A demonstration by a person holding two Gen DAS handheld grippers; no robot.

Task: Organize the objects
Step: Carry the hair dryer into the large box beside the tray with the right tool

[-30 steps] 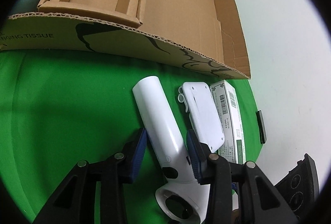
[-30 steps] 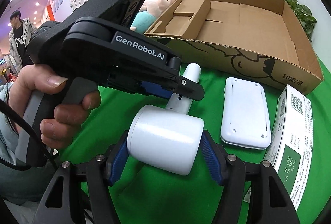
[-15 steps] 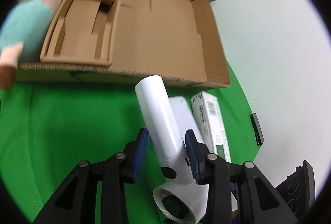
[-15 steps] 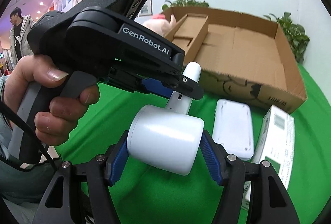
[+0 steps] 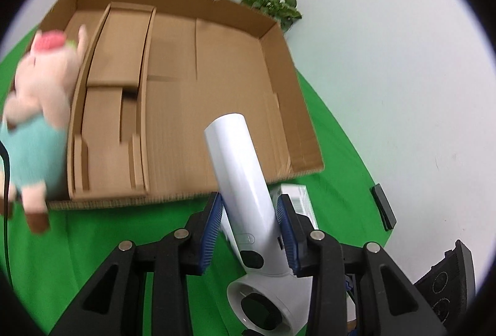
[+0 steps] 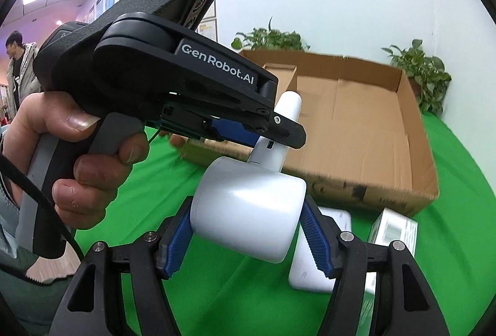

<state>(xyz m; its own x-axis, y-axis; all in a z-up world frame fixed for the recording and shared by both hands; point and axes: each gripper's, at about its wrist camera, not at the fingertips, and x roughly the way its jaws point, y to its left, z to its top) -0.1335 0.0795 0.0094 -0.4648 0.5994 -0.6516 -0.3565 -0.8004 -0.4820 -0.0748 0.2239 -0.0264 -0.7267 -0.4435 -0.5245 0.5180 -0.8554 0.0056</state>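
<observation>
Carrying the white hair dryer (image 5: 248, 199) w/ both grippers, clear of the green desk (image 5: 93, 243). Left gripper (image 5: 250, 230) jaws pinching the handle; right gripper (image 6: 248, 230) jaws pinching the barrel, seen from the right wrist cam. Handle tip points approx 12 o'clock over the near wall of the cardboard box (image 5: 279, 63). Box main bay looks empty, only cardboard insert at 10 o'clock inside. Progress: early, nothing stowed yet afaict. Remaining: dryer into box, then white flat device (image 6: 322, 255) and small carton (image 6: 393, 230) lying on desk at 5 o'clock in right cam. Plush pig (image 5: 40, 106) leans on box outer wall at 9 o'clock, prob also pending. Black bar (image 5: 383, 205) at 3 o'clock, unclear if part of job.
</observation>
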